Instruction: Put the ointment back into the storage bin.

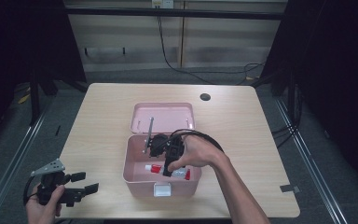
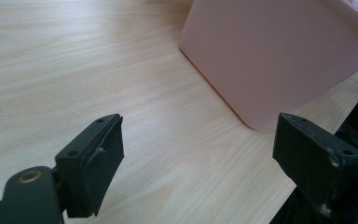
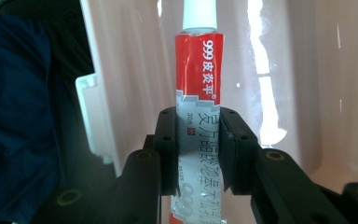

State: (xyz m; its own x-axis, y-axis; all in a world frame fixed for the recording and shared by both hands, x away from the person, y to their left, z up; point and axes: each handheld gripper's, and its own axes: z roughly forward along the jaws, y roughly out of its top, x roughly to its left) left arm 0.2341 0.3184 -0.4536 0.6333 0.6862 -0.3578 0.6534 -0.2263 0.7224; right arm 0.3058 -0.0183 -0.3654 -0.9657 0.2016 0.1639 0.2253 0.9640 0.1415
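Observation:
A pink box [image 1: 135, 179] stands open in the middle of the table, its lid [image 1: 163, 116] lying back behind it. My right gripper [image 1: 168, 171] reaches down into the box and is shut on a red, white and silver ointment tube [image 1: 154, 168], which lies low inside. In the right gripper view the tube [image 3: 198, 84] stands between the two black pads [image 3: 168, 149], its white cap pointing away toward the box's pink wall [image 3: 289, 70]. My left gripper [image 1: 89, 183] hovers open at the table's front left corner. In its own view the jaws stand wide with nothing between them, the box's outer wall [image 2: 279, 51] beyond.
A grey rod [image 1: 148, 133] leans from the lid area into the box. A white latch [image 1: 162, 189] sits on the box's front wall. A dark round hole [image 1: 205, 97] marks the table's far side. A cable loops over the right hand.

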